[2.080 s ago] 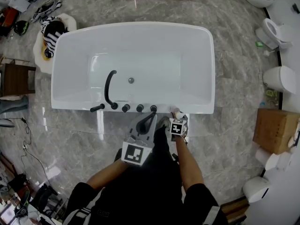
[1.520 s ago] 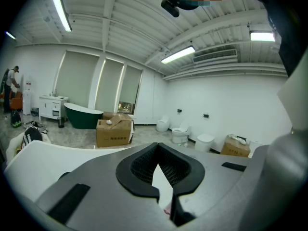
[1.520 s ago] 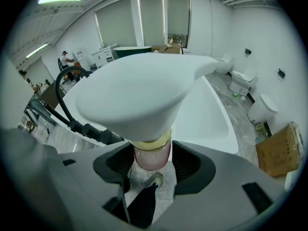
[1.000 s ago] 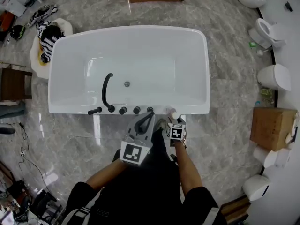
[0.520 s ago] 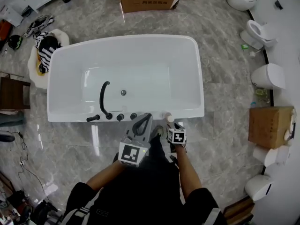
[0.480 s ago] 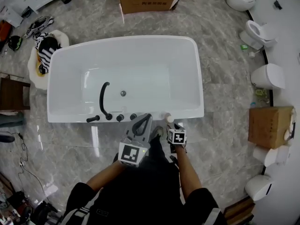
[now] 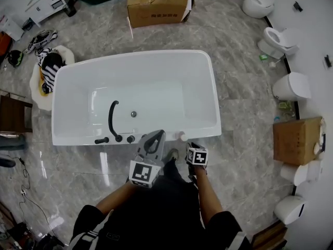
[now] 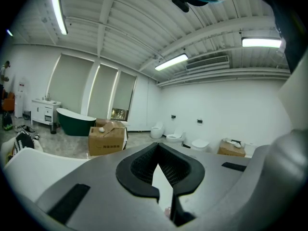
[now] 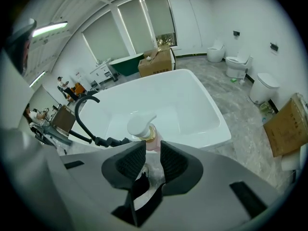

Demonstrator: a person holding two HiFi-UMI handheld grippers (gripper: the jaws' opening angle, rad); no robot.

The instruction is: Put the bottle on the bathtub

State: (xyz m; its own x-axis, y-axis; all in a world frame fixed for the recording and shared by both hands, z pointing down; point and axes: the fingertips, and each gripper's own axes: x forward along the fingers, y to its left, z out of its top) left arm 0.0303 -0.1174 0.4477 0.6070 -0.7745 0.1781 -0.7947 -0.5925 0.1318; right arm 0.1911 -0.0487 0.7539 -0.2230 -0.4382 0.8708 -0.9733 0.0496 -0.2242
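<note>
The white bathtub [image 7: 214, 104] fills the middle of the head view. A pump bottle [image 7: 182, 136] with pink liquid and a white pump head stands upright on its near rim, right of the black faucet [image 7: 111, 119]. My right gripper [image 7: 189, 145] is just behind the bottle, open. In the right gripper view the bottle [image 9: 142, 125] rises just beyond the parted jaws of the right gripper [image 9: 148, 153], with the bathtub [image 9: 214, 129] behind it. My left gripper [image 7: 155, 136] hovers at the rim left of the bottle. The left gripper [image 8: 158, 152] is shut on nothing and tilted up at the ceiling.
A cardboard box [image 7: 158, 3] lies on the marble floor beyond the tub. Toilets [image 7: 290, 86] and another box [image 7: 297, 139] line the right wall. A stool with striped clothing [image 7: 48, 69] and a brown chair [image 7: 13, 113] are at the tub's left end.
The head view has drawn back from the tub. My right gripper has backed slightly away from the bottle, which stays standing on the rim. The left gripper keeps its place.
</note>
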